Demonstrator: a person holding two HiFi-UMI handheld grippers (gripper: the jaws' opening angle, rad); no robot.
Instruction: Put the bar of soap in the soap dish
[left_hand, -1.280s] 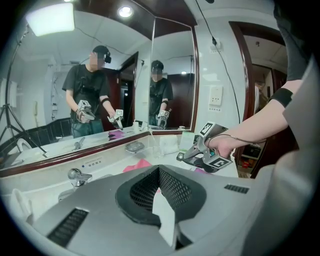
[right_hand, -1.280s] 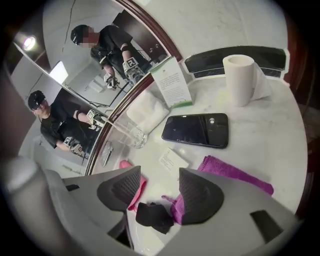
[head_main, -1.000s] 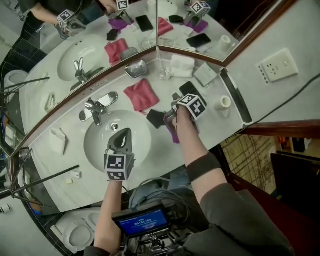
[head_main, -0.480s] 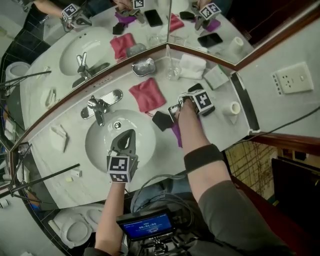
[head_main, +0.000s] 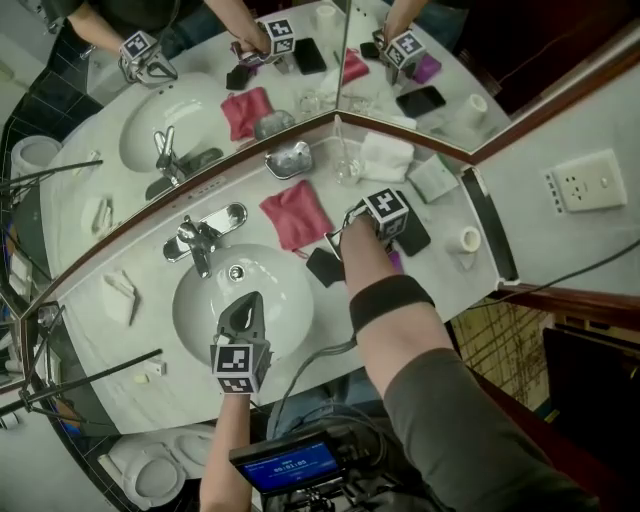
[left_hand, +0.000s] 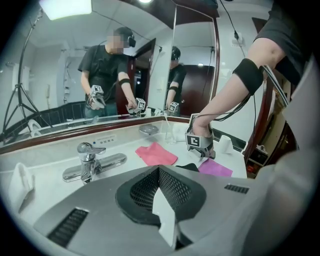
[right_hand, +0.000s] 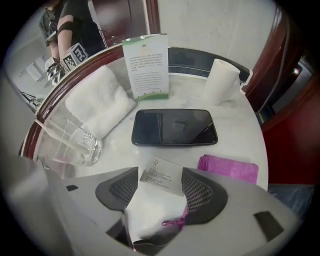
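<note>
- right gripper: I read it pointing straight down at the counter. Its jaws are wide and have just been closing, with the pads flanking the bar of soap and no clear squeeze on it.
- bar of soap: a white wrapped packet, printed label up, lying on the counter between those jaws; not in the dish.
- soap dish: metal, against the mirror, at 11 o'clock from my right gripper and well apart from it.
- left gripper: jaws together on nothing, hanging over the sink.
- phone: black, at 12 o'clock of the soap.
- purple cloth: at 3 o'clock of the soap.
- glass: at 10 o'clock of the soap.
- pink cloth: between the sink and the dish.
</note>
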